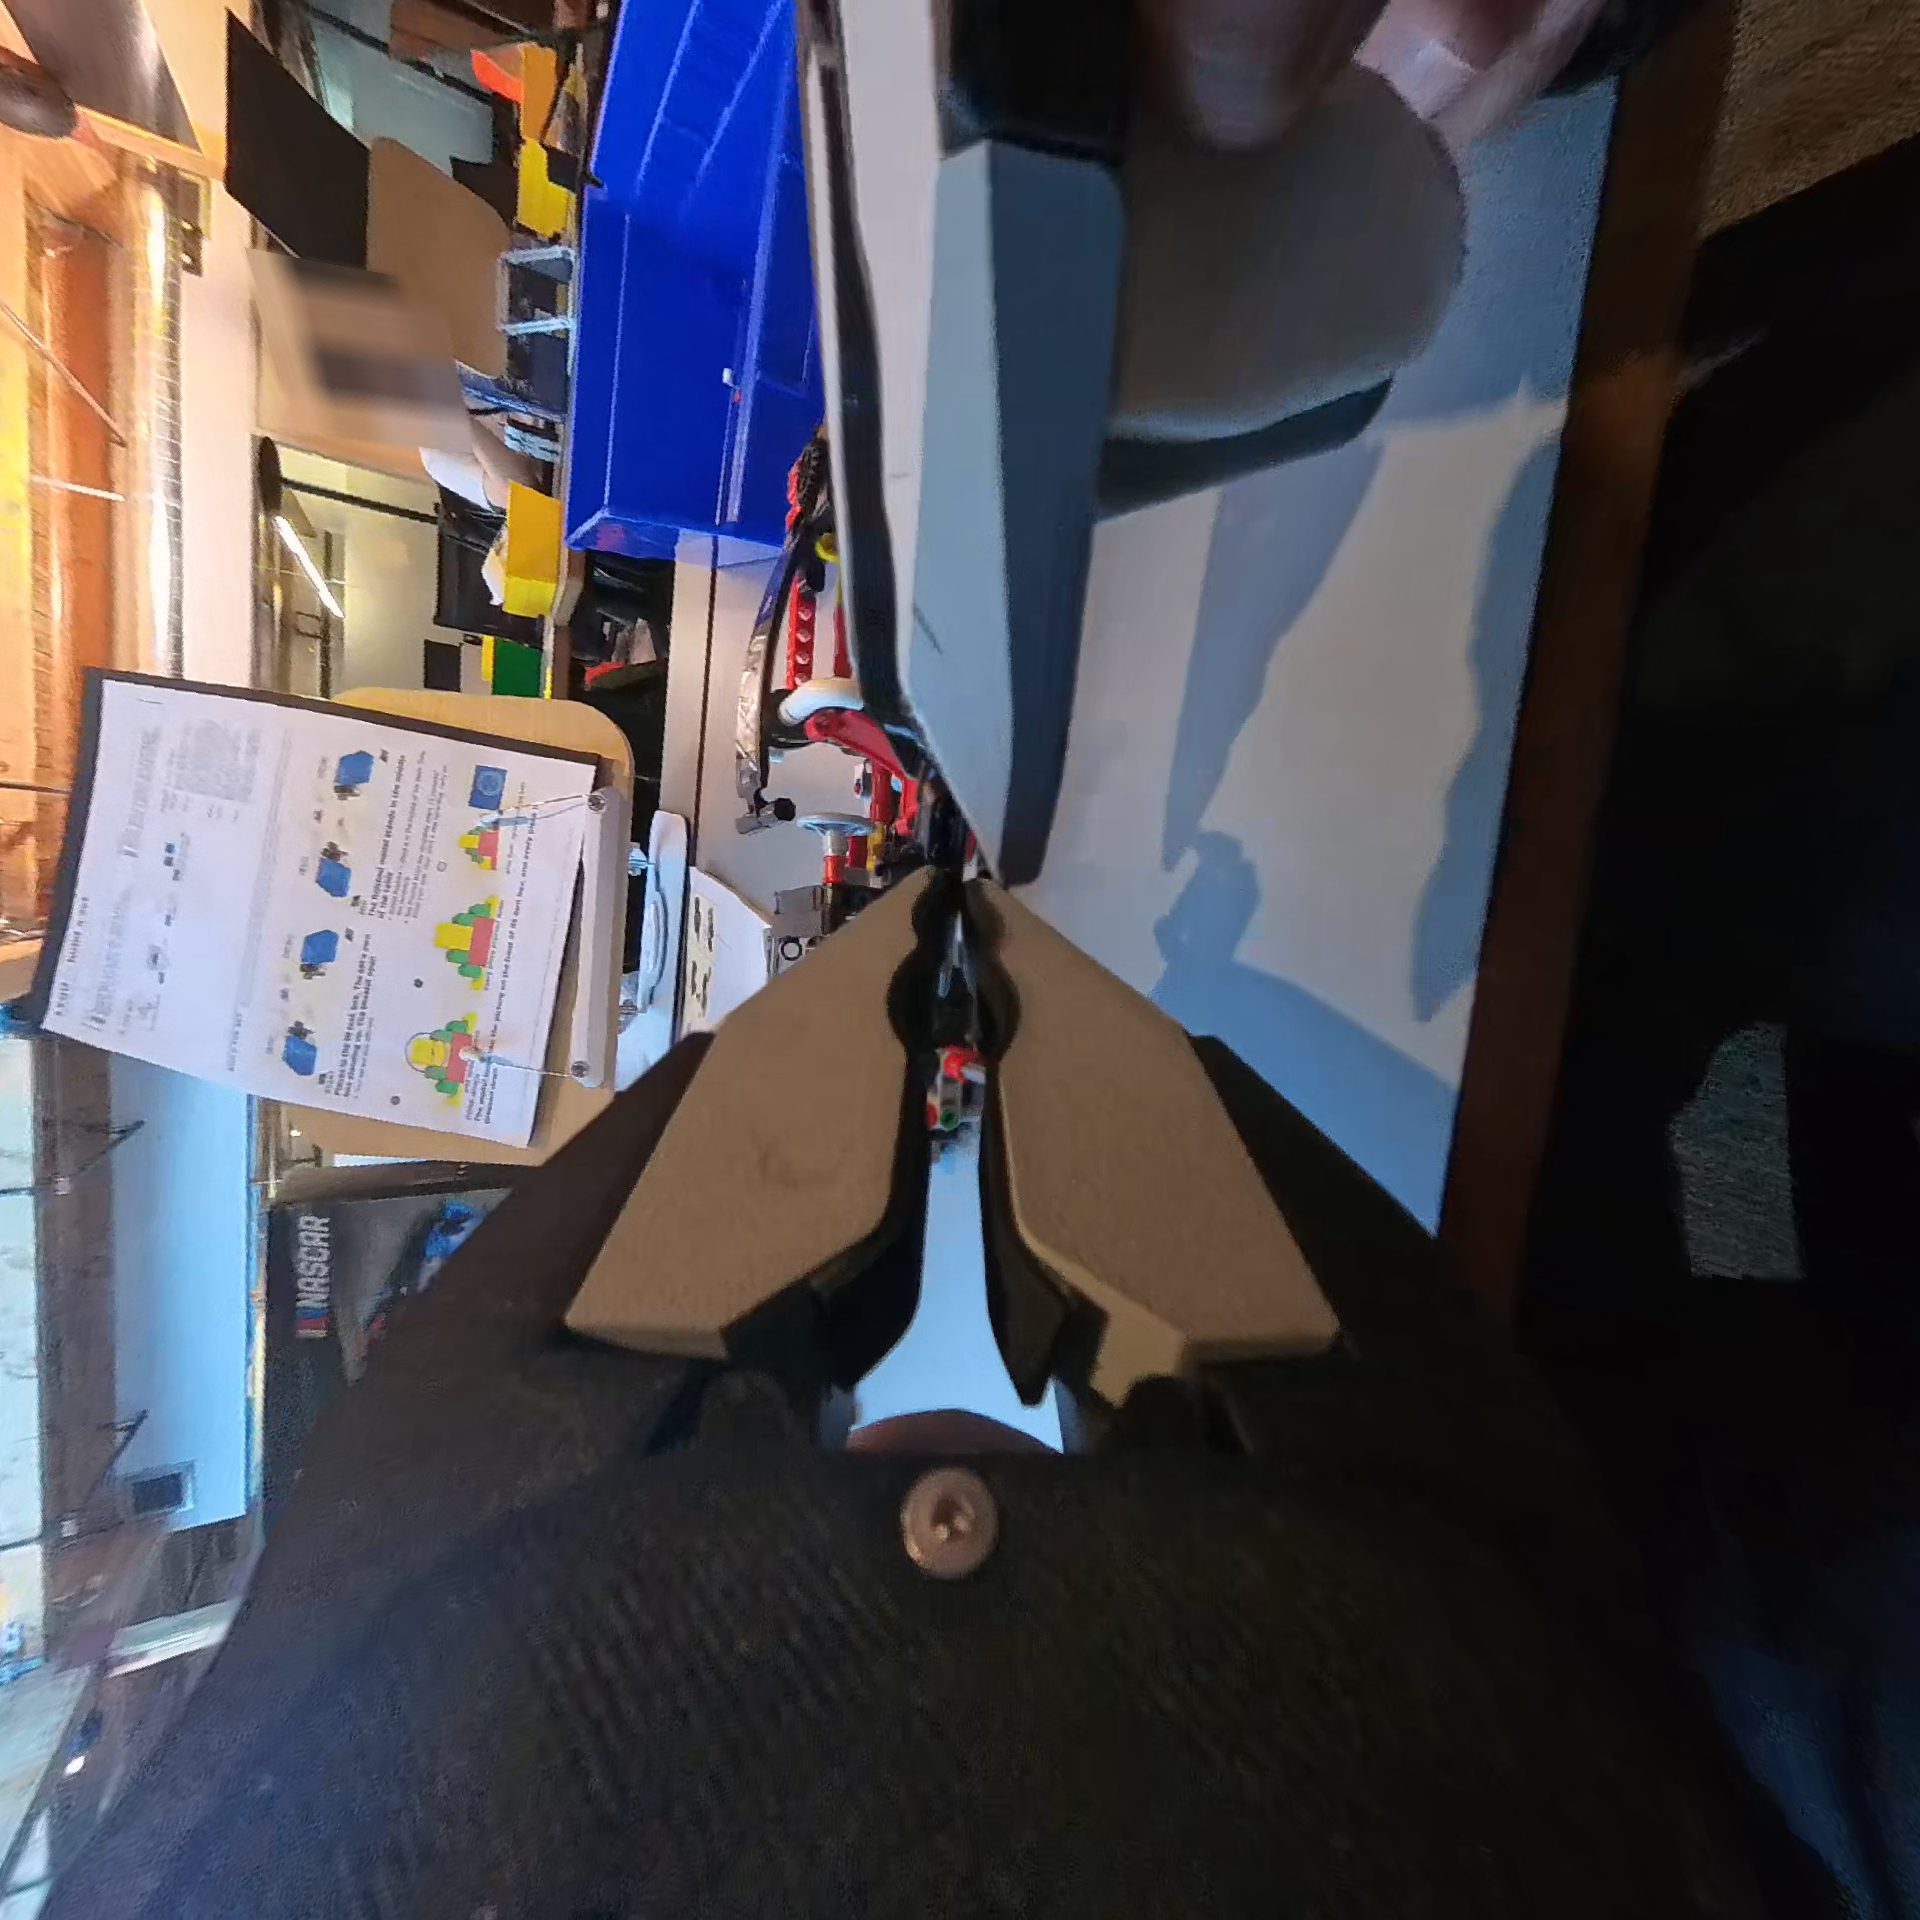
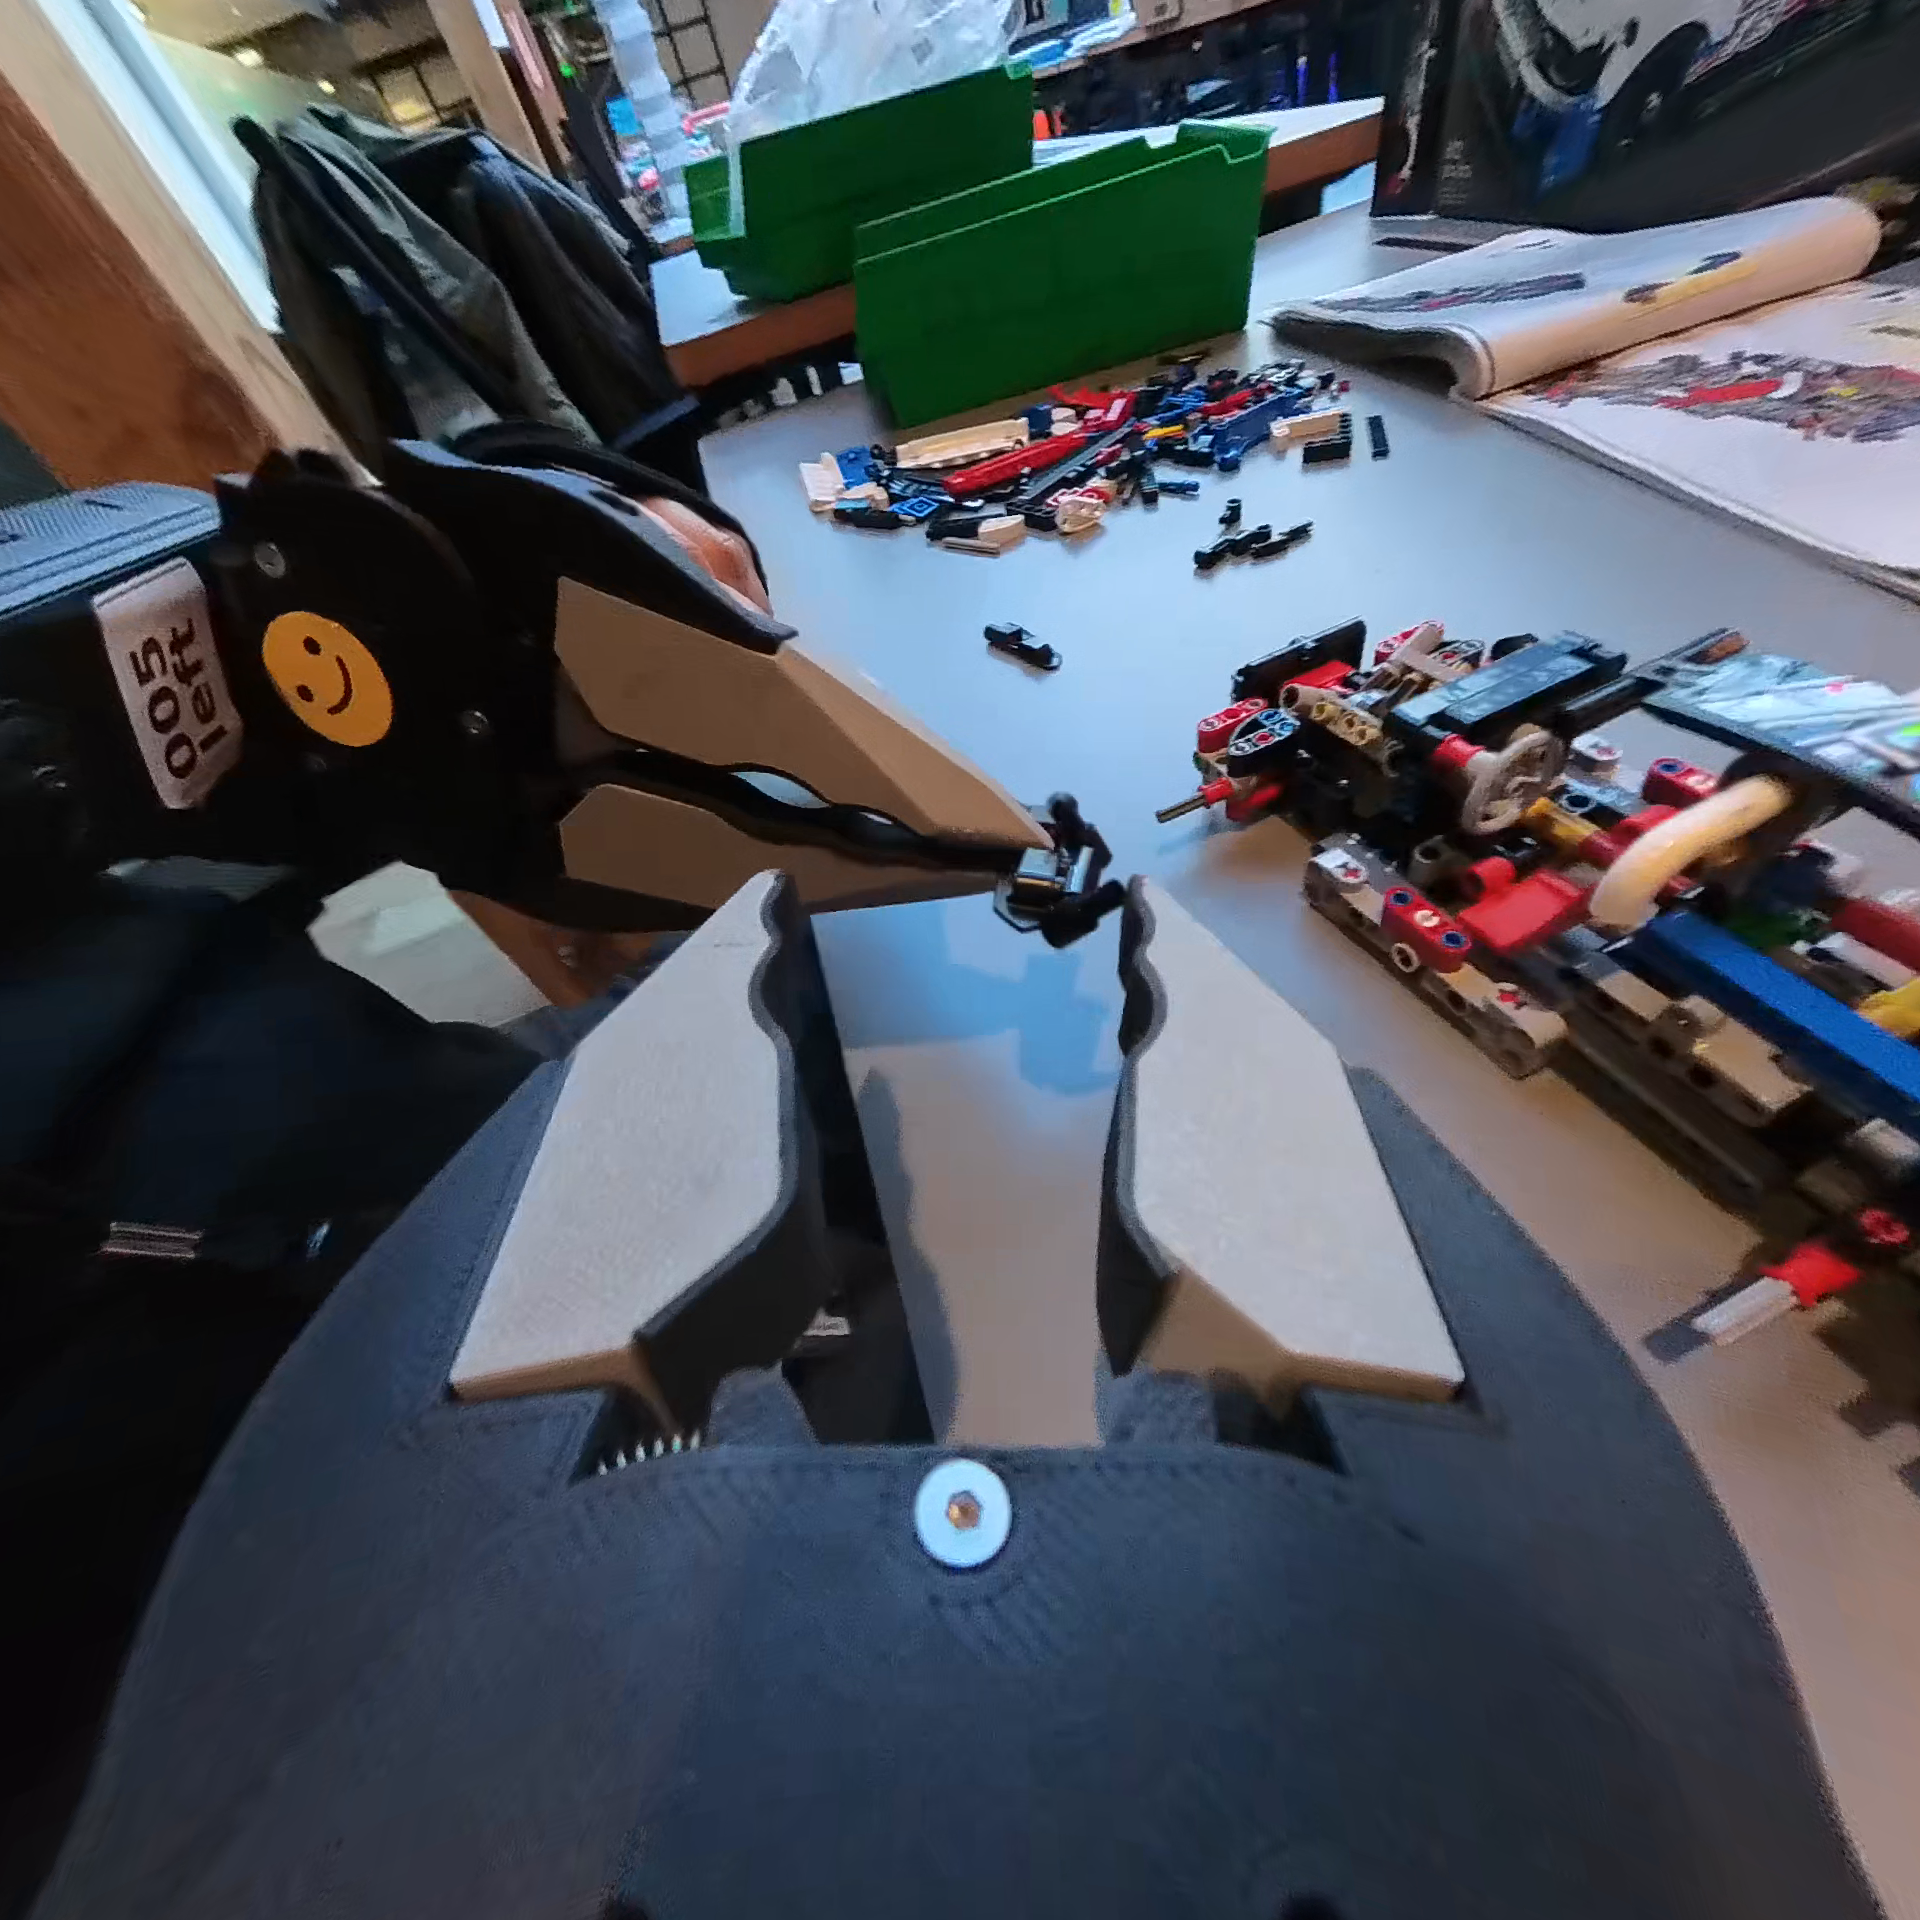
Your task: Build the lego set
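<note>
Black piece (image 2: 1055, 878), perhaps pinched, left gripper (image 2: 1023, 857)

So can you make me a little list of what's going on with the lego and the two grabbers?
left gripper: shut on a small black piece, held above the table
right gripper: open, empty, fingertips either side of the piece
car frame: part-built, on the table to the right
loose pieces: heap farther back
green bins: behind the heap
booklet: open, far right

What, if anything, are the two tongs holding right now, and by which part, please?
The left tongs pinch a small black lego piece by its near end at their very tips; the rest juts out. The right tongs are open and hold nothing.
</note>
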A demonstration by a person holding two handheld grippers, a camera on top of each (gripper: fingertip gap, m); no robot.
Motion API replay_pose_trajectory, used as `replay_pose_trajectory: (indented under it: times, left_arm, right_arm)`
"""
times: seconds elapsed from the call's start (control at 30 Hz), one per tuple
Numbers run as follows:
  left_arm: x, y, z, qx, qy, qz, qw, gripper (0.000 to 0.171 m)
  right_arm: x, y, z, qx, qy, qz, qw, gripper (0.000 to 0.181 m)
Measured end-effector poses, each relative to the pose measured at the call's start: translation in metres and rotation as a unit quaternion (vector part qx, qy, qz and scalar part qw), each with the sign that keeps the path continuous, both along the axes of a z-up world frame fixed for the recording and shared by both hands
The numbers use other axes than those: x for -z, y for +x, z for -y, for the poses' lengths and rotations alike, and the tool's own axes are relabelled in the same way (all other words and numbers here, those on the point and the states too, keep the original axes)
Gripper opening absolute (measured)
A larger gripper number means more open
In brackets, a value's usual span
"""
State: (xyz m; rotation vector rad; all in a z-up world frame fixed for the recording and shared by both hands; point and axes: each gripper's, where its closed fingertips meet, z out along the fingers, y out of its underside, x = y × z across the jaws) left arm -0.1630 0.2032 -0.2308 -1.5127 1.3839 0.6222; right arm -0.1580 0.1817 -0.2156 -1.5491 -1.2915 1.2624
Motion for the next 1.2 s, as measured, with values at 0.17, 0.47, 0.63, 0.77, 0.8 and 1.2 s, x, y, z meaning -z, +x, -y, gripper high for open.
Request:
replay_pose_trajectory:
  times: [0.17,0.47,0.63,0.77,0.8,1.2]
  left_arm:
    - [0.003,0.002,-0.009,0.002,-0.034,0.029,0.999,0.0]
    - [0.031,0.011,-0.006,0.086,-0.286,0.122,0.946,0.0]
    - [0.019,0.019,-0.009,0.111,-0.46,0.229,0.851,0.0]
    - [0.005,0.028,-0.011,0.114,-0.563,0.316,0.755,0.0]
    - [0.007,0.03,-0.01,0.106,-0.581,0.317,0.742,0.0]
    - [0.017,0.047,0.023,0.076,-0.76,0.21,0.611,0.0]
  right_arm:
    - [0.005,0.0,-0.011,0.024,0.063,0.024,0.997,0.056]
    - [0.007,0.046,-0.059,0.014,0.162,0.03,0.986,0.058]
    - [-0.019,0.037,-0.058,-0.014,0.169,-0.065,0.983,0.05]
    - [-0.018,0.035,-0.079,0.051,0.178,-0.056,0.981,0.055]
    - [-0.018,0.036,-0.078,0.051,0.171,-0.055,0.982,0.059]
    - [0.038,0.057,-0.029,-0.029,0.388,0.147,0.91,0.048]
